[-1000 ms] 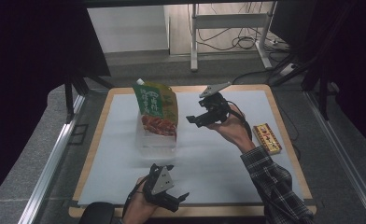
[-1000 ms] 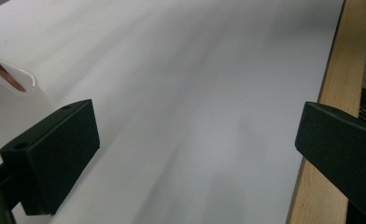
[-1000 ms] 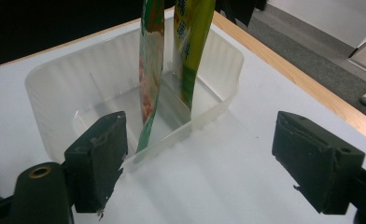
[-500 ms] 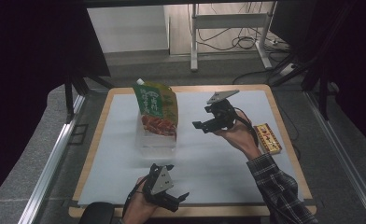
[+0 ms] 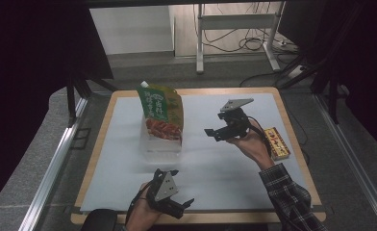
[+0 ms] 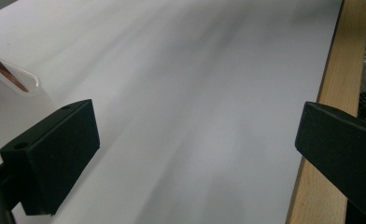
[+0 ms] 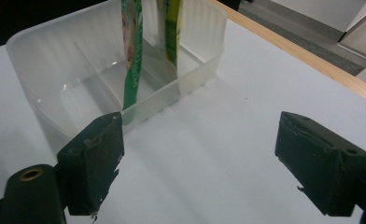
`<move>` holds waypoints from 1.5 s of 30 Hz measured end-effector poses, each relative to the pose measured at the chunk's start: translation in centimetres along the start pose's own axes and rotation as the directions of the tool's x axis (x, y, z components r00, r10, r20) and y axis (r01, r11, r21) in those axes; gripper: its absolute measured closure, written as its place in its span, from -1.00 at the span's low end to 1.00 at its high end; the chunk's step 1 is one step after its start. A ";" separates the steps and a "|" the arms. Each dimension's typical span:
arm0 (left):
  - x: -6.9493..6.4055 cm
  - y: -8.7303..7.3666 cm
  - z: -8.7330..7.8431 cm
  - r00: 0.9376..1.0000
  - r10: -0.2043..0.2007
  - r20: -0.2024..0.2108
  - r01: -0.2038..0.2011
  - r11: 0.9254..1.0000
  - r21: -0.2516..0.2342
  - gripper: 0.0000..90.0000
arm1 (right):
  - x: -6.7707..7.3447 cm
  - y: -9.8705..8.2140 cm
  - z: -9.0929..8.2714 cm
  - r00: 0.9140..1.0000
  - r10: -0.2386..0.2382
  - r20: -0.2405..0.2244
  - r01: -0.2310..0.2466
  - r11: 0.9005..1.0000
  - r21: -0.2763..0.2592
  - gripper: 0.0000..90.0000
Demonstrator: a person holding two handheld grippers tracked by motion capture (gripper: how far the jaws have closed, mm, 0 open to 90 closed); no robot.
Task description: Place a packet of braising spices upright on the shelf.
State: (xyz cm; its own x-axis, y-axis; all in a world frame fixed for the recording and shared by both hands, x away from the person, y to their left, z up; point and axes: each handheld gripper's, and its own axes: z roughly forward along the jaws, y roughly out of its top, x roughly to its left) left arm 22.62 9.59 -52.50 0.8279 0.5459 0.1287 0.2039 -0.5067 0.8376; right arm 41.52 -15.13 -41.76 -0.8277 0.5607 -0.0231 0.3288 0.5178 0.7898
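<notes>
Right gripper (image 5: 219,133) has pulled back from the pouch (image 5: 161,111) standing in the tray (image 5: 160,144), jaws wide, empty. Placement looks done. Left gripper (image 5: 179,206) wide, idle.

pouch (image 7: 133,51) top cut off by right gripper view's edge; print on small box (image 5: 278,143) too small to read.
</notes>
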 end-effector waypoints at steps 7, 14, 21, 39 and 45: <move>-0.1 -0.1 -0.1 1.000 -0.003 -0.010 0.003 1.000 0.002 -1.00 | -0.2 -0.8 -0.3 1.000 -0.006 0.020 0.006 1.000 -0.001 -0.71; 0.0 -0.1 -0.1 1.000 0.000 -0.014 0.001 1.000 0.007 -1.00 | -1.0 -1.8 -0.8 0.998 0.005 0.055 -0.006 1.000 0.013 -0.74; 0.0 -0.1 -0.1 1.000 0.000 -0.022 0.000 1.000 0.014 -1.00 | -2.0 -3.2 -1.5 0.995 0.028 0.093 -0.031 0.999 0.031 -0.76; 1.4 -0.6 -0.9 0.997 -0.030 -0.070 0.031 0.999 0.011 -1.00 | -5.1 -5.7 -3.8 0.976 0.143 0.167 -0.155 0.986 0.057 -0.87; 1.3 -0.6 -0.7 0.997 -0.025 -0.067 0.026 1.000 0.017 -1.00 | -6.2 -6.8 -4.4 0.967 0.174 0.186 -0.191 0.979 0.075 -0.89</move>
State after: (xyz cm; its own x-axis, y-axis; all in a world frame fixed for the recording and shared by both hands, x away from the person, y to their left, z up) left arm 23.18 11.09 -52.42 0.7858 0.6017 0.1431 0.2340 -0.5034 0.8318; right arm 42.42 -25.01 -44.32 -0.6582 0.7528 0.0012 0.5142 0.4484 0.7311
